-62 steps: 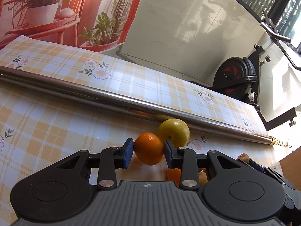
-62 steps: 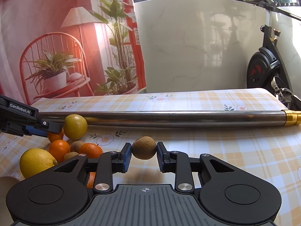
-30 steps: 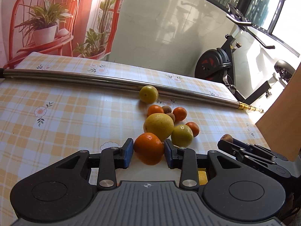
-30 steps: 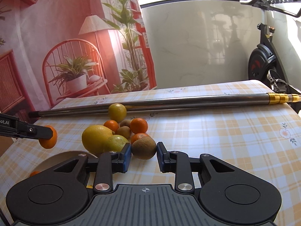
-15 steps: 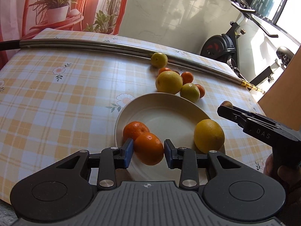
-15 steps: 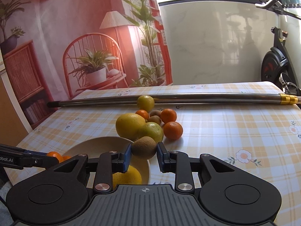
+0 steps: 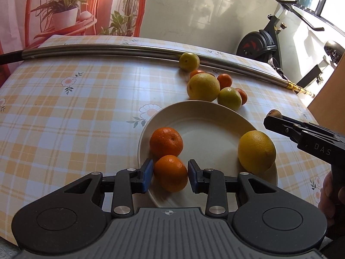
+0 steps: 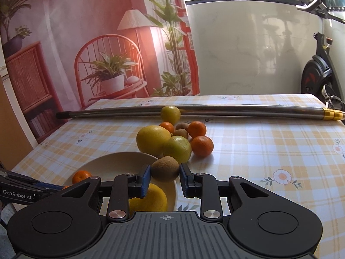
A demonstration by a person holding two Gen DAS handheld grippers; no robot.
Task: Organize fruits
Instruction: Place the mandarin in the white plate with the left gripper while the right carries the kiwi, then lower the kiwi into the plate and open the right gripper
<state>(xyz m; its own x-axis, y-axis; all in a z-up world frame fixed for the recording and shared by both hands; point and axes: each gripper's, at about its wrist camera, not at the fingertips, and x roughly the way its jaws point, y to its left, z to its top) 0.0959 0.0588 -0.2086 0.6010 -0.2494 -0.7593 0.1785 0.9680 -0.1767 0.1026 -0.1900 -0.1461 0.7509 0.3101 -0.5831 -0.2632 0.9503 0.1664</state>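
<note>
Readable markings: the right gripper [image 7: 272, 116] carries the letters "DAS" on its side, seen from the left wrist view. The left gripper's body, seen at the lower left edge of the right wrist view, reads "GenRobot.AI".

Container: a cream plate [image 7: 207, 116] sits on the checked tablecloth [image 7: 64, 112]. It holds one tangerine [image 7: 166, 142] at its left side and a lemon [image 7: 256, 151] at its right rim.

Left gripper [image 7: 170, 173]: the blue pads [image 7: 147, 173] are closed narrowly on a second tangerine [image 7: 171, 172], held over the near part of the plate, just beside the tangerine lying in it.

Right gripper [image 8: 165, 177]: the fingers are closed narrowly on a kiwi [image 8: 165, 168], held over the plate's right edge above the lemon [image 8: 148, 198].

Loose fruit beyond the plate: a large yellow citrus [image 8: 153, 139], a greenish citrus [image 8: 177, 149], three tangerines, two kiwis, and a small yellow fruit [image 8: 170, 114] touching a metal pole [image 8: 237, 109] that lies across the table.

Change from half a second ago: the left gripper's tangerine is lower and closer to the plate, and the right gripper's kiwi has moved further over the plate rim.
</note>
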